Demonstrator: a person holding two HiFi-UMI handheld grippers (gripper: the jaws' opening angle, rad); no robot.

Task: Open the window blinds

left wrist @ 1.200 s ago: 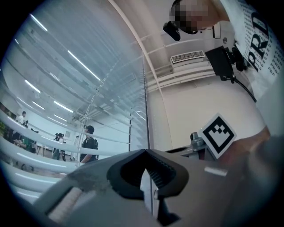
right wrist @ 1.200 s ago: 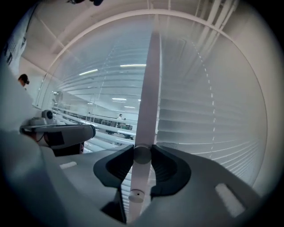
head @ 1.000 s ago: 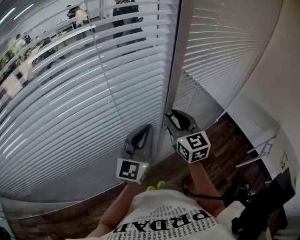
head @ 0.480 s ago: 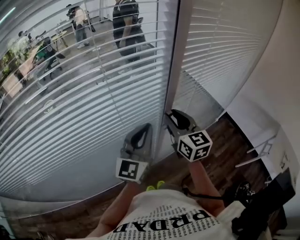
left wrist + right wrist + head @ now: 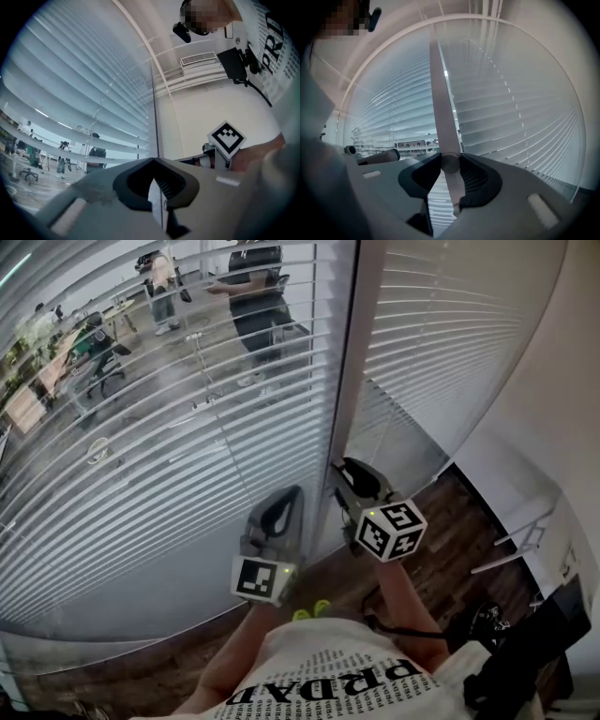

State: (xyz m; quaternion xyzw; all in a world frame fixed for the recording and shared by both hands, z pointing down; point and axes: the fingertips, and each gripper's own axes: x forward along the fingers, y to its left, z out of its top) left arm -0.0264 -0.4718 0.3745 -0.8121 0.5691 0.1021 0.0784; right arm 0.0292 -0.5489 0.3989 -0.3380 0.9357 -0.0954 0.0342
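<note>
Between the jaws of your right claw [image 5: 450, 161] stands the one blind wand [image 5: 440, 103], a pale round rod that runs straight up from the pads. The jaws are clamped on it from both sides. You have two blinds ahead of that claw, with one upright post [image 5: 349, 362] dividing them. The left blind [image 5: 169, 456], up and to the left of the claw, has its slats turned flat, so you can see through to the room behind, where two people [image 5: 253, 287] stand. The right blind [image 5: 450, 343], up and to the right, shows slats lying closer together. Your left claw [image 5: 281, 512] sits just beside the right one, on its left and slightly lower, jaws together with nothing between them. Each of your two claws carries one marker cube [image 5: 391, 531]. Under both claws lies dark wooden floor [image 5: 450, 521].
</note>
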